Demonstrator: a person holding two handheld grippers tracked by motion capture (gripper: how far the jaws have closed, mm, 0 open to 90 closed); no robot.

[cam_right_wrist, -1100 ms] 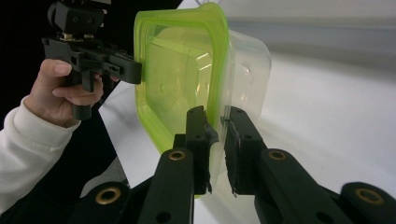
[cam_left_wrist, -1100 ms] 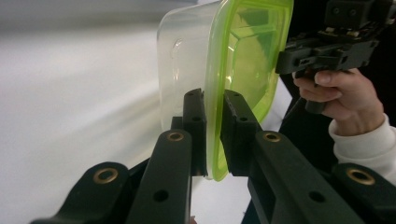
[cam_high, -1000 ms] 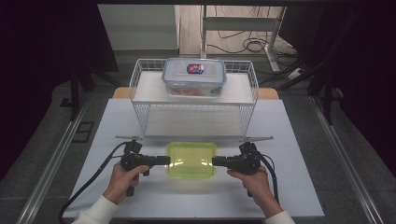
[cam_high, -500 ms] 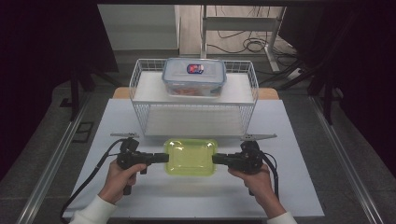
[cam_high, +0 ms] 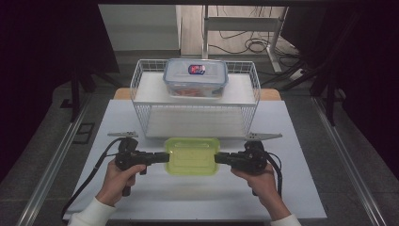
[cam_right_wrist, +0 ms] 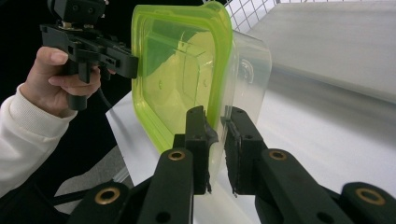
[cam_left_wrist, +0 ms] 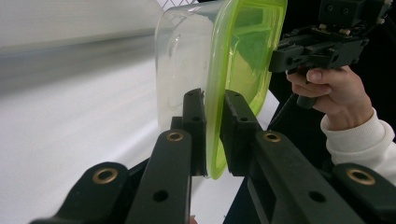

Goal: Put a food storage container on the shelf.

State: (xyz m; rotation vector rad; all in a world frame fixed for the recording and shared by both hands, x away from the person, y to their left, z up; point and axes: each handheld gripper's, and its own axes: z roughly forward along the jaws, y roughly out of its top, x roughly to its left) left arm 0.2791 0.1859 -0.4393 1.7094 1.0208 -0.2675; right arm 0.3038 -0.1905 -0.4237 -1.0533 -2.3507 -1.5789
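Note:
A clear box with a lime-green lid (cam_high: 191, 155) hangs level just above the white table, in front of the wire rack. My left gripper (cam_high: 164, 157) is shut on the lid's left rim and my right gripper (cam_high: 219, 157) on its right rim. In the left gripper view the left gripper (cam_left_wrist: 213, 100) pinches the edge of the green lid (cam_left_wrist: 243, 51), with the other hand's gripper (cam_left_wrist: 280, 58) at the far edge. The right gripper view shows the right gripper (cam_right_wrist: 218, 116) clamping the box's rim (cam_right_wrist: 182, 70), and the left gripper (cam_right_wrist: 128, 60) holding the opposite side.
A white wire rack (cam_high: 195, 115) stands behind the box, with an open lower shelf. On its top sits a clear box with a blue-grey lid (cam_high: 195, 77) holding red food. The white table (cam_high: 291, 188) reaches to both sides; cables trail from the grippers.
Both grippers have risen a little with the green-lidded box between them; the box sits higher and looks larger than before. The grips are unchanged.

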